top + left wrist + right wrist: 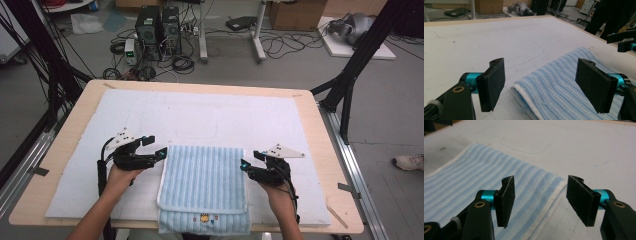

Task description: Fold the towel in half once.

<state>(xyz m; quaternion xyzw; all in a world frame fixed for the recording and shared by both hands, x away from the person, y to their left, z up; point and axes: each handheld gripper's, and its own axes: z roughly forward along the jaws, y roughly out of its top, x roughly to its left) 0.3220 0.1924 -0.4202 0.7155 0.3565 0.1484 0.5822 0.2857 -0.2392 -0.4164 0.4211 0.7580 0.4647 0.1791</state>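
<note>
Towel (202, 185), blue-striped terry with a white border, lies folded on the white mat (200, 120) at the near edge of the bench (320, 150), its lower layer hanging just over that edge. Left of the towel the left gripper (156, 147) hovers beside the upper left corner, jaws wide with nothing between them. Right of the towel the right gripper (248, 161) stands by the upper right corner, jaws also apart and empty. Judging from this, the fold looks laid down and let go. The risk now: a jaw passing low over the towel could snag the terry pile and drag the top layer askew, or nudge the overhanging part off the bench.
</note>
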